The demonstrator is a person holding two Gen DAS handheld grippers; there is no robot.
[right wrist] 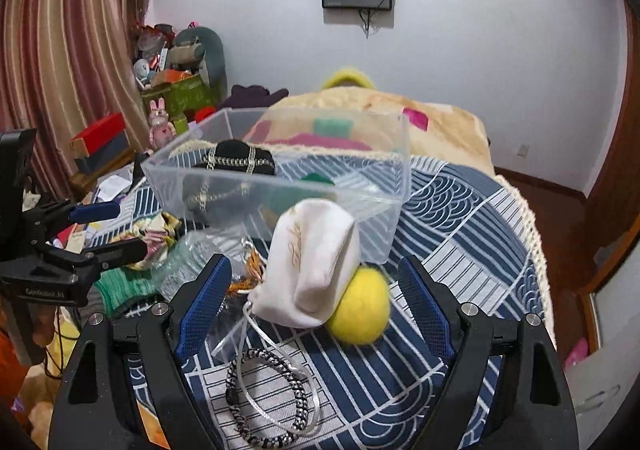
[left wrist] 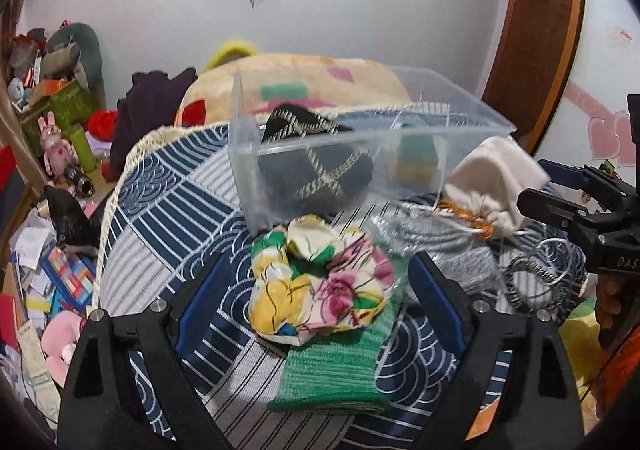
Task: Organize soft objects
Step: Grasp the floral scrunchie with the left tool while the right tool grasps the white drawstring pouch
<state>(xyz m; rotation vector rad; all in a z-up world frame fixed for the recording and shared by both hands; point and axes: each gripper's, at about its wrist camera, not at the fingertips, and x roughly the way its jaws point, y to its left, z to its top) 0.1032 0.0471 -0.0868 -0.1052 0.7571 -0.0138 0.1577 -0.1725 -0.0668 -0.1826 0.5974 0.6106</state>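
A clear plastic box [left wrist: 472,118] [right wrist: 280,186] stands on the blue patterned cloth and holds a black pouch with gold bands [left wrist: 320,174] [right wrist: 240,160] and a green sponge [left wrist: 416,158]. My left gripper [left wrist: 316,290] is open, its fingers on either side of a floral scrunchie [left wrist: 320,282] that lies on a green knit cloth [left wrist: 332,374]. My right gripper [right wrist: 316,298] is open around a white drawstring pouch [right wrist: 316,266] [left wrist: 492,186] and a yellow felt ball [right wrist: 360,310]. It also shows in the left wrist view [left wrist: 560,202].
A grey knit piece [left wrist: 452,246] and a black-and-white braided hair tie [right wrist: 264,398] [left wrist: 536,282] lie on the cloth. A folded blanket [right wrist: 440,122] lies behind the box. Boxes, toys and papers crowd the left side [left wrist: 52,98]. A door [left wrist: 536,22] stands right.
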